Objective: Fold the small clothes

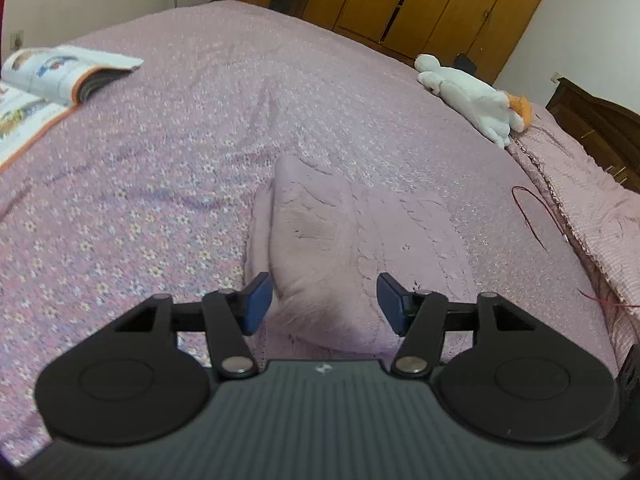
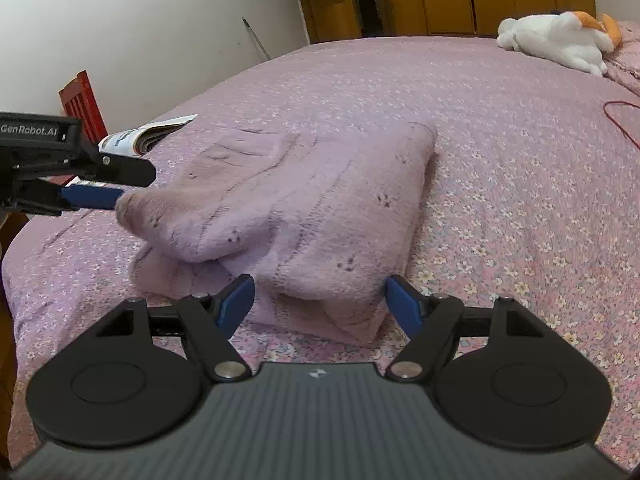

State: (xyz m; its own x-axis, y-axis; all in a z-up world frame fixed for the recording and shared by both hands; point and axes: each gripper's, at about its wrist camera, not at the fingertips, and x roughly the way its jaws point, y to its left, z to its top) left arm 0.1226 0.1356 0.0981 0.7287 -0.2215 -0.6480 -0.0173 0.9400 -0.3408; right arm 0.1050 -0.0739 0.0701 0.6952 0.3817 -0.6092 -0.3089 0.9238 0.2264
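A lilac knitted sweater lies folded on the flowered purple bedspread. My left gripper stands open around the sweater's sleeve end, a soft bunched fold that fills most of the gap and brushes the left pad. The right wrist view shows that sleeve end raised at the tip of the left gripper's blue finger. My right gripper is open over the near corner of the sweater, with the cloth between its pads and a gap at each side.
An open book lies on the bed to the far left, and a white plush toy at the far right. A red cable runs beside a pink quilt. Behind stand wooden wardrobes and a red chair.
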